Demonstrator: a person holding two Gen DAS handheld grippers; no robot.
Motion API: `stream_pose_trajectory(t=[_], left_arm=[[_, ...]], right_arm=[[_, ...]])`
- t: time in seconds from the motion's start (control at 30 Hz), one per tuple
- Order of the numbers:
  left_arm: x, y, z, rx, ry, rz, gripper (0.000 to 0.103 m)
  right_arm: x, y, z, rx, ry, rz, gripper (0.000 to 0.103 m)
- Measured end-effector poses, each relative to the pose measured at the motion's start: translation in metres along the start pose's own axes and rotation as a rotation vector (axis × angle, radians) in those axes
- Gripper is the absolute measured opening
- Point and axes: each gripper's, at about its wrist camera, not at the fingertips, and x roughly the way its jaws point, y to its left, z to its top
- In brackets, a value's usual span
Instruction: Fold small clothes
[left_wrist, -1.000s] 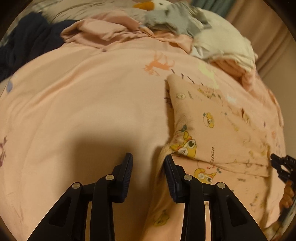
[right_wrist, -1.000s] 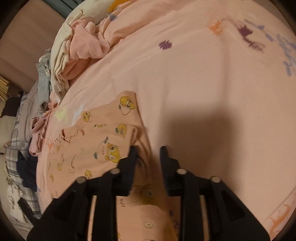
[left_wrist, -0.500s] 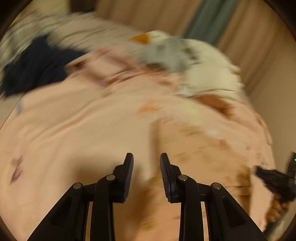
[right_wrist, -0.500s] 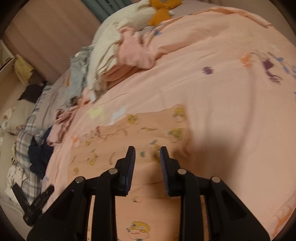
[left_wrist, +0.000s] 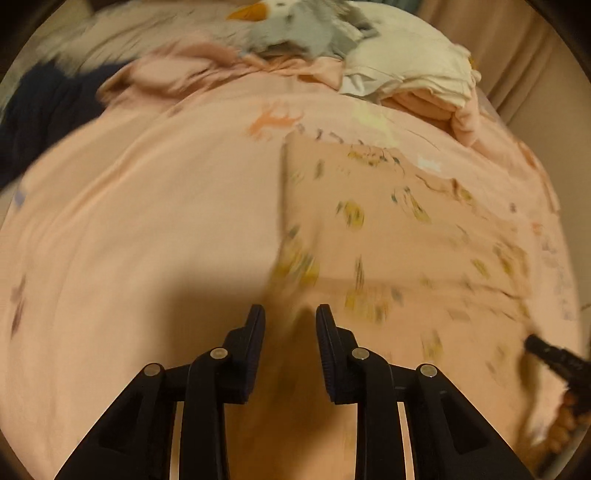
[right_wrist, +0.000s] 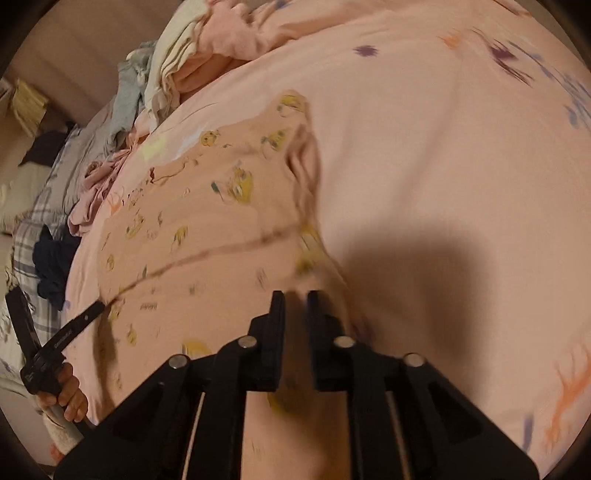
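Observation:
A small peach garment (left_wrist: 399, 229) printed with yellow cartoon chicks lies partly folded on the pink bedspread (left_wrist: 147, 221). It also shows in the right wrist view (right_wrist: 207, 236), with a fold line across it. My left gripper (left_wrist: 290, 314) hovers at the garment's near left edge, jaws a little apart, nothing between them. My right gripper (right_wrist: 295, 299) sits at the garment's near right corner, jaws narrowly apart; whether cloth is pinched is unclear. The left gripper (right_wrist: 59, 339) also appears in the right wrist view, and the right gripper's tip (left_wrist: 554, 358) in the left wrist view.
A heap of clothes (left_wrist: 406, 70) with a grey plush toy (left_wrist: 299, 26) lies at the far side of the bed. Dark navy clothing (left_wrist: 48, 110) lies far left. In the right wrist view more clothes (right_wrist: 173, 70) and a plaid sheet (right_wrist: 33, 221) lie left.
Both grippers lifted away from the garment, then came back down to its near edge. The right jaws have narrowed. The views are blurred by motion.

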Motion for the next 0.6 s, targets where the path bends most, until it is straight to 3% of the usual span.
stream_pose_trajectory(t=[0.07,0.1,0.13,0.17,0.27,0.33,0.4,0.47,0.53,0.6], left_arm=[[-0.028,0.022,-0.022,-0.063,-0.011,-0.08,0.04],[-0.043,0.038,-0.036,-0.119,-0.015,-0.113,0.053],[-0.053,0.05,-0.046,-0.167,-0.018,-0.139,0.059],[-0.063,0.063,-0.06,-0.223,-0.021,-0.181,0.06],[-0.078,0.092,-0.094,-0.309,0.013,-0.295,0.062],[-0.079,0.104,-0.121,-0.359,0.05,-0.322,0.063],[-0.072,0.102,-0.135,-0.358,0.102,-0.326,0.063],[-0.06,0.094,-0.145,-0.351,0.153,-0.39,0.063],[-0.045,0.084,-0.157,-0.353,0.221,-0.504,0.063],[-0.038,0.078,-0.163,-0.385,0.24,-0.564,0.063]], right_arm=[[-0.028,-0.013,-0.022,0.015,-0.027,0.035,0.039],[-0.042,-0.021,-0.034,0.031,-0.038,0.048,0.046],[-0.053,-0.028,-0.046,0.047,-0.042,0.057,0.057],[-0.063,-0.034,-0.058,0.058,-0.04,0.068,0.06],[-0.083,-0.05,-0.094,0.099,-0.008,0.11,0.063],[-0.086,-0.063,-0.117,0.155,0.012,0.157,0.065],[-0.08,-0.075,-0.136,0.232,0.053,0.214,0.065],[-0.074,-0.081,-0.153,0.291,0.075,0.258,0.065],[-0.077,-0.08,-0.168,0.302,0.062,0.283,0.065],[-0.08,-0.073,-0.18,0.289,0.07,0.292,0.065]])
